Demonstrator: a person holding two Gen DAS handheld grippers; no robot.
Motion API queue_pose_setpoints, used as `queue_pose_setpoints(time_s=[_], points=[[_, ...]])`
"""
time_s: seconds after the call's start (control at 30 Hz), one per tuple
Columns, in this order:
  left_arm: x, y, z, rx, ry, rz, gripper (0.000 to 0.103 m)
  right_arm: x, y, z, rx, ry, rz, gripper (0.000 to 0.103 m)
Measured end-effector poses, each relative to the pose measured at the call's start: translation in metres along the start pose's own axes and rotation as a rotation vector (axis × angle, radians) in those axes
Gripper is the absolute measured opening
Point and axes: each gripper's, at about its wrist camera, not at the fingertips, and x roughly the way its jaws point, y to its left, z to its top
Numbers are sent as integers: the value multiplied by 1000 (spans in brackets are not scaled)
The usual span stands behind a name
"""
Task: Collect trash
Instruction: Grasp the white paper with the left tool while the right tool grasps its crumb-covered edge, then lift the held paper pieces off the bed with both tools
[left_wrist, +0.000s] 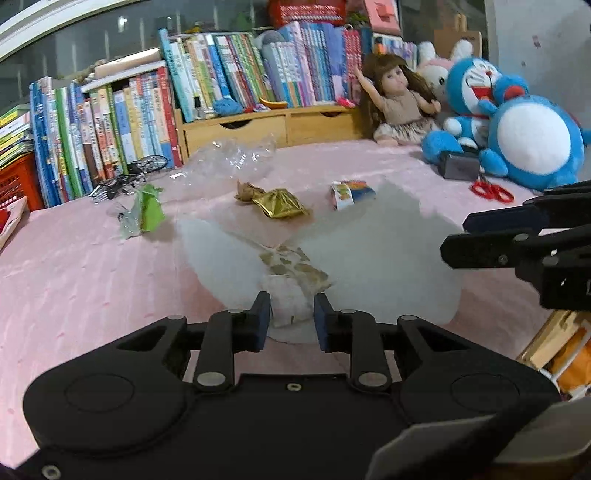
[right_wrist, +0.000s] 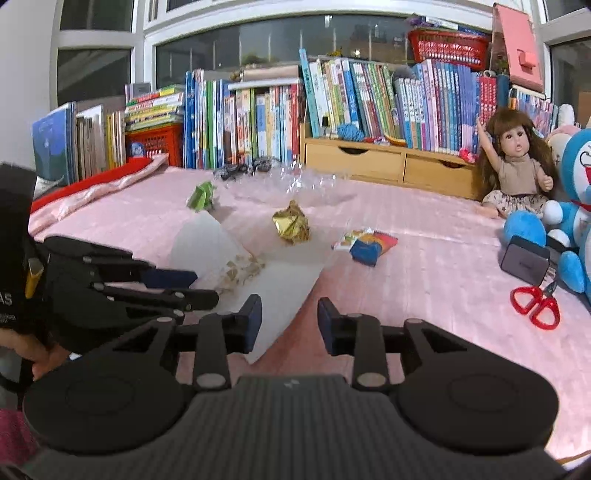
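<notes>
bag: a translucent white plastic bag (left_wrist: 369, 251) lies spread on the pink quilted bedcover (left_wrist: 74, 277), its near edge at the left gripper.
collected so far: a crumpled white wrapper with tan patches (left_wrist: 291, 280) sits in or on the bag; which, i cannot tell.
left gripper (left_wrist: 291, 321): jaws narrowly parted around the bag edge and that wrapper; pads look to be pressing the bunched plastic, so judged as holding the bag.
right gripper (right_wrist: 290, 321): jaws apart, nothing gripped; a corner of the bag lies below and between them, not touched by the pads.
still loose: crumpled gold foil wrapper (left_wrist: 282, 203) on the far part of the bag; small colourful snack packet (left_wrist: 351, 192) just beyond it; green and clear wrapper (left_wrist: 146, 212) well to the left; clear crinkled plastic sheet (left_wrist: 229, 158) near the books.
not trash, by my reading: red-handled scissors (right_wrist: 535, 304).
progress: early, about one piece in, four left.
</notes>
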Motion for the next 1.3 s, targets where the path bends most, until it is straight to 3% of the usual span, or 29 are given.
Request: queue_pose_setpoints(time_s=[0.27, 0.53, 0.8, 0.83, 0.87, 0.97, 1.3], points=[[-38, 19, 8, -77, -80, -7, 24, -4, 14, 24, -11, -47, 57, 55], [-68, 47, 2, -122, -104, 45, 24, 61, 33, 33, 48, 72, 118, 55], [-71, 68, -10, -174, -80, 75, 24, 120, 48, 25, 55, 175, 45, 54], [-72, 70, -12, -177, -80, 77, 24, 121, 49, 23, 53, 170, 40, 53], [-72, 70, -13, -179, -79, 78, 24, 120, 50, 23, 47, 163, 36, 35], [-73, 71, -15, -186, -80, 79, 24, 111, 53, 21, 49, 144, 44, 17], [-78, 68, -18, -189, -79, 76, 24, 77, 56, 21, -7, 78, 62, 12]])
